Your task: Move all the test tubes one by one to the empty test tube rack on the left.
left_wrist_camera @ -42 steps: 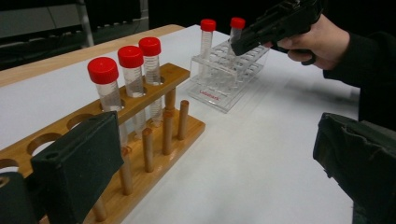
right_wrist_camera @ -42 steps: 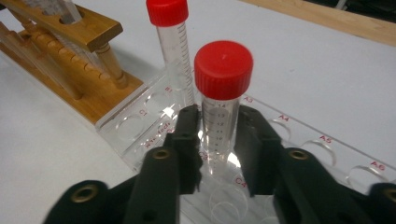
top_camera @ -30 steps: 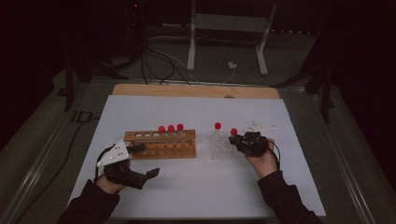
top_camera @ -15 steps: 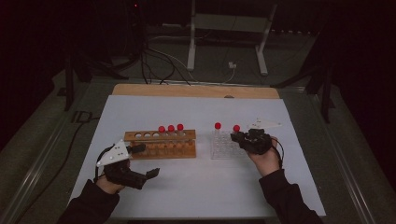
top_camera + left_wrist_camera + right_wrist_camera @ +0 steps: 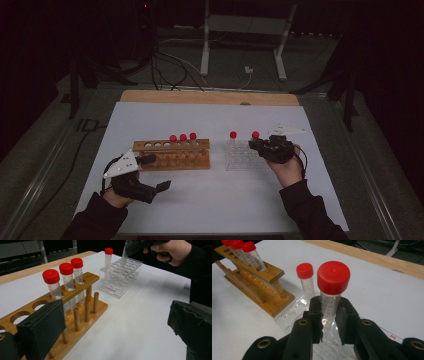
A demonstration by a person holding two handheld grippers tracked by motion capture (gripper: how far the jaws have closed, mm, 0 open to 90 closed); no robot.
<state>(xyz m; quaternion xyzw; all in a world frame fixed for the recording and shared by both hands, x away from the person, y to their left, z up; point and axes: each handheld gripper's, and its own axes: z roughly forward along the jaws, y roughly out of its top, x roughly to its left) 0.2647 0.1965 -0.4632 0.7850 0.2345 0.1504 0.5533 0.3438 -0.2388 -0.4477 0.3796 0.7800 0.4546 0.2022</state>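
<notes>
White worktop (image 5: 210,200) under dim light. Right gripper (image 5: 329,315) fingers clamp a red-capped tube (image 5: 332,287) above the clear rack (image 5: 242,157), beside another tube (image 5: 305,281). Left gripper (image 5: 150,172) fingers gape empty near the wooden rack (image 5: 172,155).

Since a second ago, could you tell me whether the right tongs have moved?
Yes: the right tongs, gripping a tube, shifted slightly right along the clear rack.

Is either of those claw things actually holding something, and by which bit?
The right gripper clamps a red-capped tube by its clear body just below the cap. The left gripper is open, holding nothing.
</notes>
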